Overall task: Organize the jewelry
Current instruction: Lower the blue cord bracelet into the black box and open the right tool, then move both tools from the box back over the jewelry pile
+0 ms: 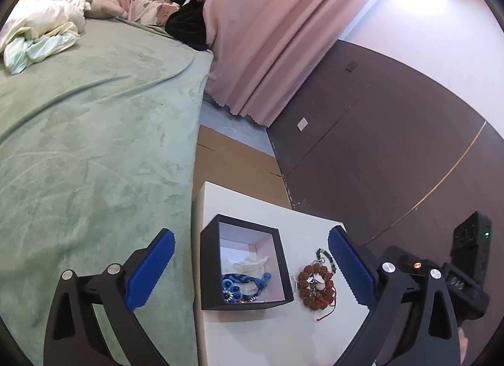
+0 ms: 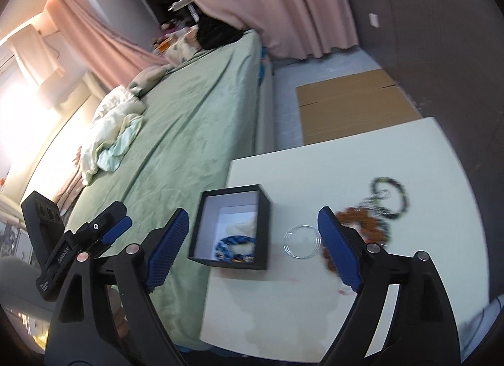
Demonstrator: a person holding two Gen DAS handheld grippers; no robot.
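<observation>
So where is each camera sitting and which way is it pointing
Left wrist: on the left claw, looking down and forward over the black box and white table; its blue fingers and the other gripper show.
Right wrist: on the right claw, facing the same table from the right; its own fingers show.
Both share the box, brown bead bracelet and green bed.

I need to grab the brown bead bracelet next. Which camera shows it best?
Left wrist: the brown bead bracelet is sharp and whole on the white table. In the right wrist view it is blurred and partly behind a finger.
</observation>
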